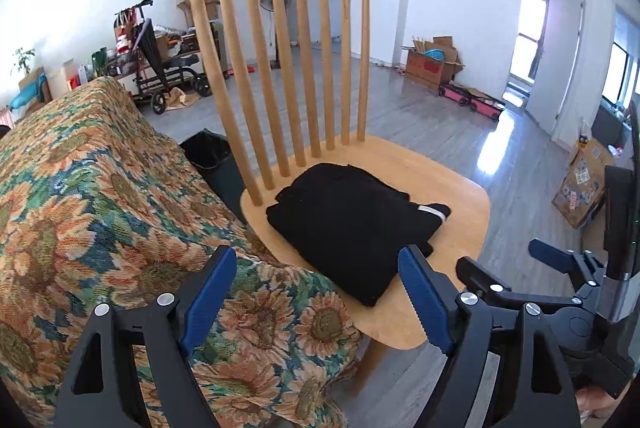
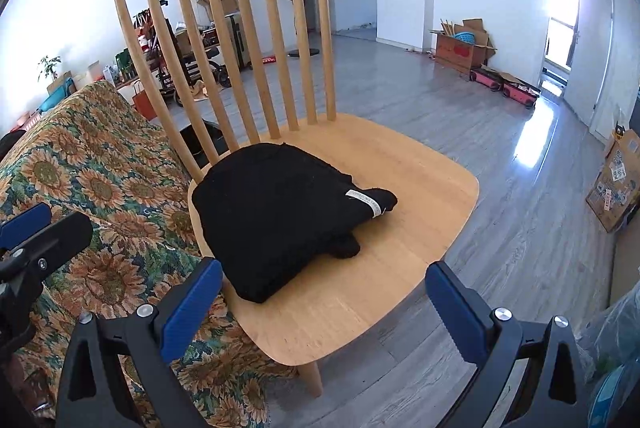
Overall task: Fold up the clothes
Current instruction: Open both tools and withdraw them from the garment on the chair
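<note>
On the seat of the wooden chair [image 2: 400, 187], toward its back-left part, the folded black garment [image 2: 276, 211] is laid in a compact bundle, white label outward; the fold is judged finished. The left claw [image 1: 316, 292] and right claw [image 2: 324, 304] are held spread wide and empty, apart from the cloth. A sunflower-patterned sofa [image 1: 80, 195] is pressed against the chair's left. Cardboard boxes [image 2: 464, 43] are seen far off; nothing is blocking access.

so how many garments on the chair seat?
1: a folded black garment on the wooden chair seat, toward the sofa-side edge. Anything folded inside it is hidden.
</note>
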Motion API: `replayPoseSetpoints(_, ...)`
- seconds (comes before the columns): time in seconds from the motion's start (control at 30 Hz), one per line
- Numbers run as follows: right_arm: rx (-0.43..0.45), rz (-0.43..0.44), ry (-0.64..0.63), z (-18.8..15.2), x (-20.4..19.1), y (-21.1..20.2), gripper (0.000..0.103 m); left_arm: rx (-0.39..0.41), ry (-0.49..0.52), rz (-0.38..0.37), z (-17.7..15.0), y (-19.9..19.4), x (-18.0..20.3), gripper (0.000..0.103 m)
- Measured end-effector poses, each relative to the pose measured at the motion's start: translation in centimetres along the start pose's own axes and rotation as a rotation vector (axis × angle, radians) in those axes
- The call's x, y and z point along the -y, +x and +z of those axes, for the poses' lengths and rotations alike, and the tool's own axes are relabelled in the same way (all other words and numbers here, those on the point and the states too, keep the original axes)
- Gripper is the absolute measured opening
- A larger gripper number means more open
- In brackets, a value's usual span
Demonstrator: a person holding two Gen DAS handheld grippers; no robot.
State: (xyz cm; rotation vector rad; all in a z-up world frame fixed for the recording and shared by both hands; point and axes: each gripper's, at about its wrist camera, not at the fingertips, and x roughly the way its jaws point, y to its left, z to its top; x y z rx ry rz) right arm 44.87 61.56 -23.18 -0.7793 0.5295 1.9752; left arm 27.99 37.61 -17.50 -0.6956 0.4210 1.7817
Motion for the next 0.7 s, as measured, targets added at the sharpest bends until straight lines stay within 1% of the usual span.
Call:
replayPoseSetpoints(0.07, -0.003, 0.004, 0.004, -0.1, 0.1, 0.0, 0.103, -0.004, -0.007, -0.026, -0.2, -0.2, 0.2, 0.083)
replayPoseSetpoints(0.17, -0.011, 0.002, 0.008, -0.3, 0.1, 0.1, 0.103, -0.003, -0.009, 0.005, -0.2, -0.2, 0.2, 0.082)
replayPoseSetpoints(0.2, -0.012, 0.002, 0.009, -0.3, 0.2, 0.1, 0.103, -0.004, -0.006, 0.002, -0.2, -0.2, 0.2, 0.076)
replayPoseSetpoints(0.23, -0.012, 0.004, 0.009, -0.3, 0.2, 0.1, 0.103, -0.012, -0.007, -0.005, -0.2, -0.1, 0.2, 0.056)
replayPoseSetpoints(0.27, -0.012, 0.004, 0.009, -0.4, 0.2, 0.1, 0.103, -0.026, -0.010, -0.018, -0.2, 0.1, 0.1, 0.042)
replayPoseSetpoints(0.3, -0.012, 0.002, 0.009, -0.4, 0.2, 0.1, 0.103, -0.042, -0.009, -0.036, -0.3, 0.4, -0.2, 0.020)
replayPoseSetpoints(0.33, -0.011, -0.001, 0.008, -0.4, 0.2, 0.0, 0.103, -0.057, -0.004, -0.042, -0.4, 0.6, -0.2, 0.005)
replayPoseSetpoints(0.37, -0.009, -0.001, 0.008, -0.4, 0.2, 0.0, 0.103, -0.054, 0.006, -0.036, -0.5, 0.6, 0.0, 0.002)
replayPoseSetpoints(0.43, -0.005, 0.000, 0.006, -0.4, 0.1, -0.2, 0.103, -0.048, 0.025, -0.026, -0.8, 0.5, 0.4, 0.000)
replayPoseSetpoints(0.57, 0.003, -0.007, 0.000, -0.3, 0.0, -0.5, 0.103, -0.040, 0.005, -0.069, -0.6, 0.4, 0.4, 0.000)
replayPoseSetpoints(0.6, 0.005, -0.006, -0.003, -0.3, 0.0, -0.6, 0.103, -0.046, 0.020, -0.068, -0.6, 0.5, 0.5, 0.000)
replayPoseSetpoints(0.67, 0.010, -0.010, -0.011, -0.2, -0.1, -0.7, 0.103, -0.037, 0.070, -0.044, -0.8, 0.3, 1.2, 0.000)
replayPoseSetpoints(0.7, 0.011, -0.013, -0.014, -0.1, -0.1, -0.8, 0.103, -0.014, 0.079, -0.025, -0.8, 0.1, 1.3, 0.001)
